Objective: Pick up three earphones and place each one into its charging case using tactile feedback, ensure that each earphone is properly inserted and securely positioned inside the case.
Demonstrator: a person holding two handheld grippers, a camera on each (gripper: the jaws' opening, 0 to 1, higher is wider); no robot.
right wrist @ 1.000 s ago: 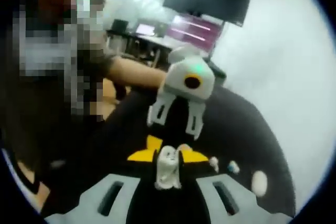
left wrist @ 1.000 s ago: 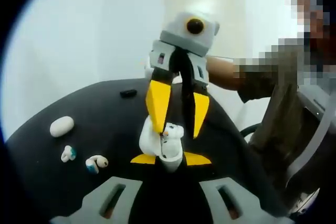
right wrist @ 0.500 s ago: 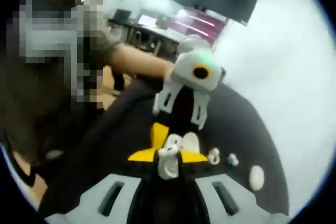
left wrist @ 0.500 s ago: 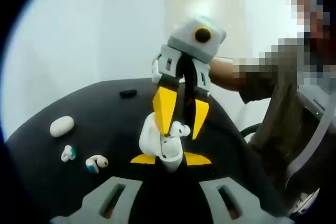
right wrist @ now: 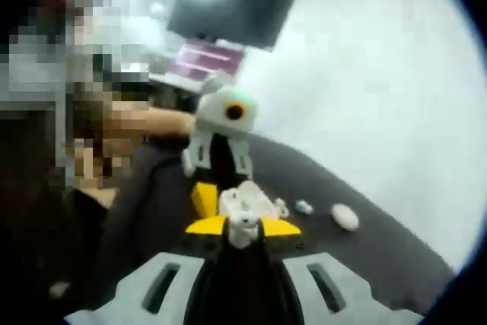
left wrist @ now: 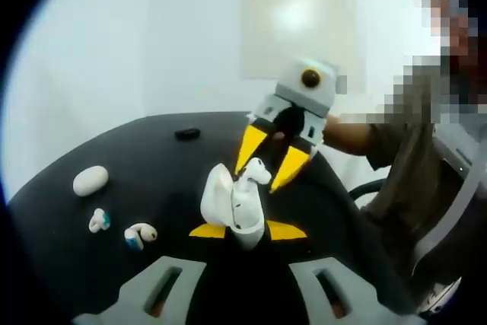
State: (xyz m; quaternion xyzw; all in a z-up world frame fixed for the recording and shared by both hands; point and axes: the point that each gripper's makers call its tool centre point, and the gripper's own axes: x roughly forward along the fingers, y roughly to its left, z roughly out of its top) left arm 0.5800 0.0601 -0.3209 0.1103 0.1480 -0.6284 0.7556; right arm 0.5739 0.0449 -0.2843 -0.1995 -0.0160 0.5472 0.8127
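Observation:
My left gripper [left wrist: 245,231] is shut on a white charging case [left wrist: 228,202] whose lid stands open, held above the black table [left wrist: 137,165]. My right gripper [left wrist: 259,178] comes in from the upper right, shut on a white earphone [left wrist: 257,170] at the case's open top; I cannot tell how deep it sits. From the right gripper view, the right gripper [right wrist: 243,227] pinches that earphone [right wrist: 243,225] just in front of the open case [right wrist: 256,199] held by the left gripper [right wrist: 230,203]. Two loose earphones [left wrist: 99,221] [left wrist: 140,235] lie on the table.
A closed white case [left wrist: 90,180] rests at the table's left, also seen as the closed white case [right wrist: 344,216] on the right. A small black object [left wrist: 186,134] lies at the far edge. A person's arm [left wrist: 350,133] reaches in behind the right gripper.
The right gripper has swung right and leaned over, its body now lower and further back. The earphone at its tips rose slightly at the case's top. The left gripper and case held still.

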